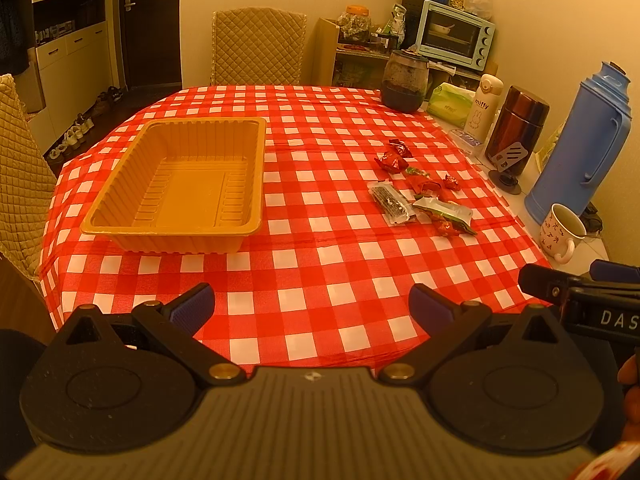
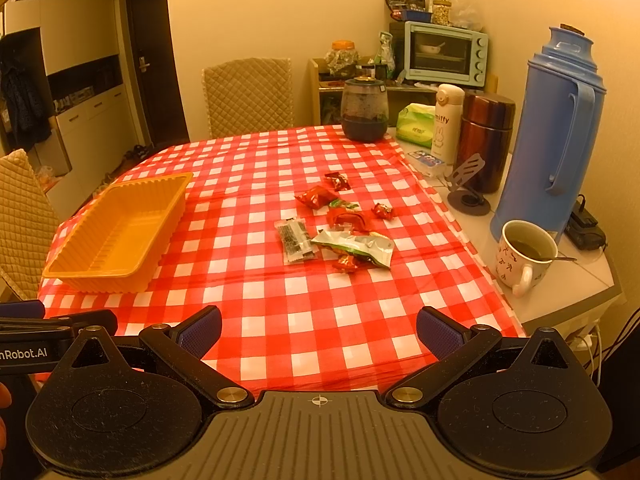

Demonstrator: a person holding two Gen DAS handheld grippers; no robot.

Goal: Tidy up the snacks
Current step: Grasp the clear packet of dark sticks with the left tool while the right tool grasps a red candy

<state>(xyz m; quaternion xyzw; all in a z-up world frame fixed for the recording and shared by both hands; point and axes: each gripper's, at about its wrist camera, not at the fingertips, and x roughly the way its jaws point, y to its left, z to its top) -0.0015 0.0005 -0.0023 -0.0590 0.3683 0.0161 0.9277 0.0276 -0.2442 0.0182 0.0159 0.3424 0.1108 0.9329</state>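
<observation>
the left gripper hangs low over the near edge of the table, its blue-padded fingers spread wide with only checked cloth between them. the right gripper sits the same way, spread apart and holding nothing. each view catches the other tool at its margin: the right gripper's black body pokes in at the right edge of the left wrist view, and the left one shows at the left edge of the right wrist view.

the empty orange plastic tray lies ahead and left of the left gripper, well apart from it. the snacks lie in a loose cluster ahead of the right gripper, well apart, to the right of the tray: red-wrapped candies, a clear packet with dark contents, and a green-and-white packet just beside it.

only the right wrist view looks into the patterned mug, showing liquid and a spoon handle; beside it stands a blue thermos jug.
</observation>
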